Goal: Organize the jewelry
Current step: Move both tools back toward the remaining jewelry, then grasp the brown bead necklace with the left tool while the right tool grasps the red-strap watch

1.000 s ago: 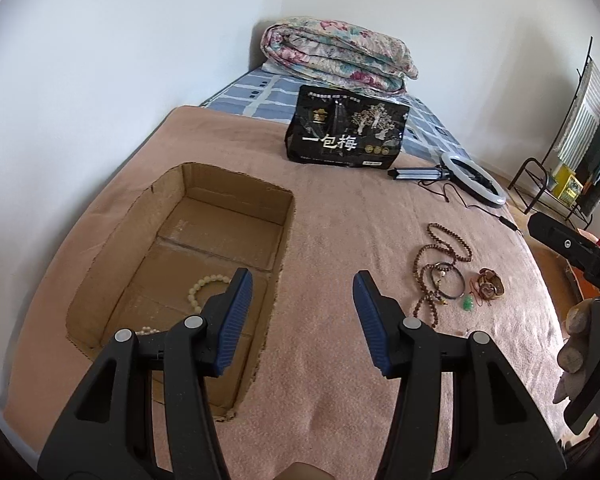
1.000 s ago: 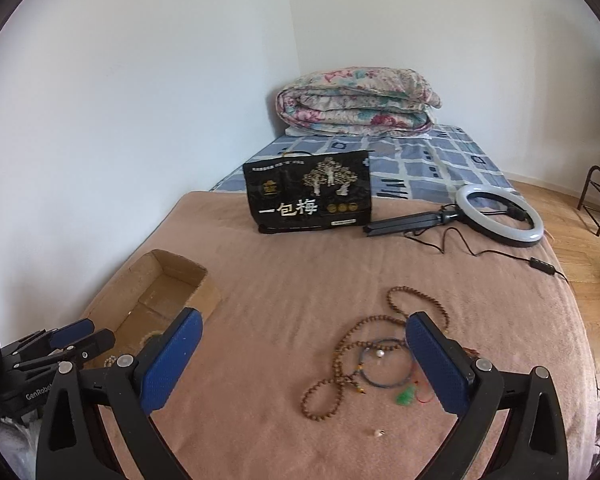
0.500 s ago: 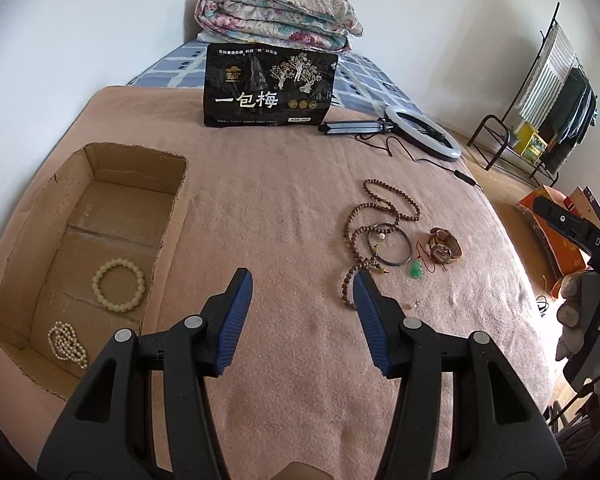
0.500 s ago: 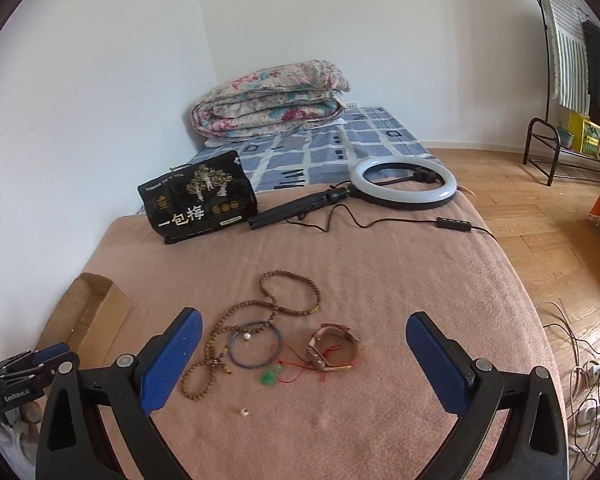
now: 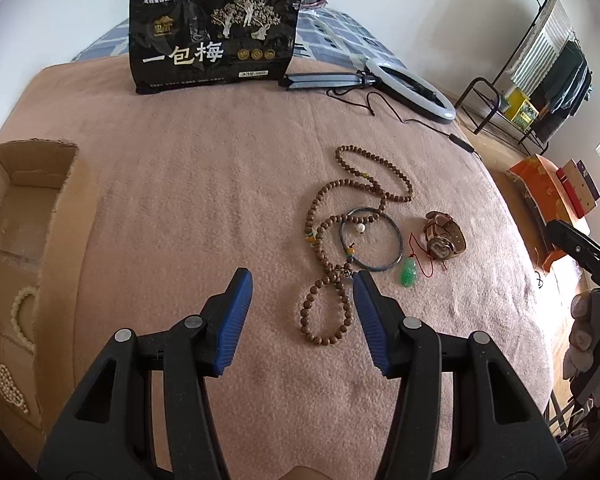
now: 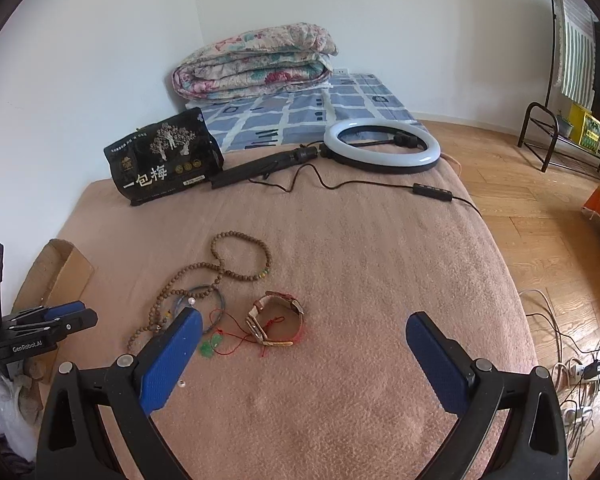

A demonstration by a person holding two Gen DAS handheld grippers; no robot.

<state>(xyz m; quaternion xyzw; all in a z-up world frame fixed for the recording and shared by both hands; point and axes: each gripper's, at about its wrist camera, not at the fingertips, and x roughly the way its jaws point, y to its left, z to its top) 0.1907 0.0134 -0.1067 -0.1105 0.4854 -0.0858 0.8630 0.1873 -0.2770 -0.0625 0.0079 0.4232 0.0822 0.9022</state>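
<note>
A long brown bead necklace [image 5: 342, 240] [image 6: 220, 264] lies in loops on the pink blanket [image 5: 220, 184]. A dark bangle [image 5: 396, 248], a green pendant on red cord [image 5: 409, 276] [image 6: 210, 347] and a brown-strap watch [image 5: 444, 236] [image 6: 274, 318] lie beside it. My left gripper [image 5: 302, 280] is open and empty, its right finger just over the necklace's near loop. My right gripper [image 6: 304, 320] is wide open and empty, above the watch. The cardboard box [image 5: 60, 216] at left holds a cream bead bracelet [image 5: 18, 312] and a pearl piece [image 5: 8, 384].
A black snack bag [image 5: 214, 36] stands at the back. A ring light [image 6: 382, 146] with a tripod and cable lies behind the jewelry. A folded quilt [image 6: 256, 64] sits on the far mattress. A small loose bead [image 6: 183, 383] lies by my right gripper's left finger.
My left gripper has moved right from over the box toward the necklace. My right gripper has swung right and closer to the watch. Both stayed open.
</note>
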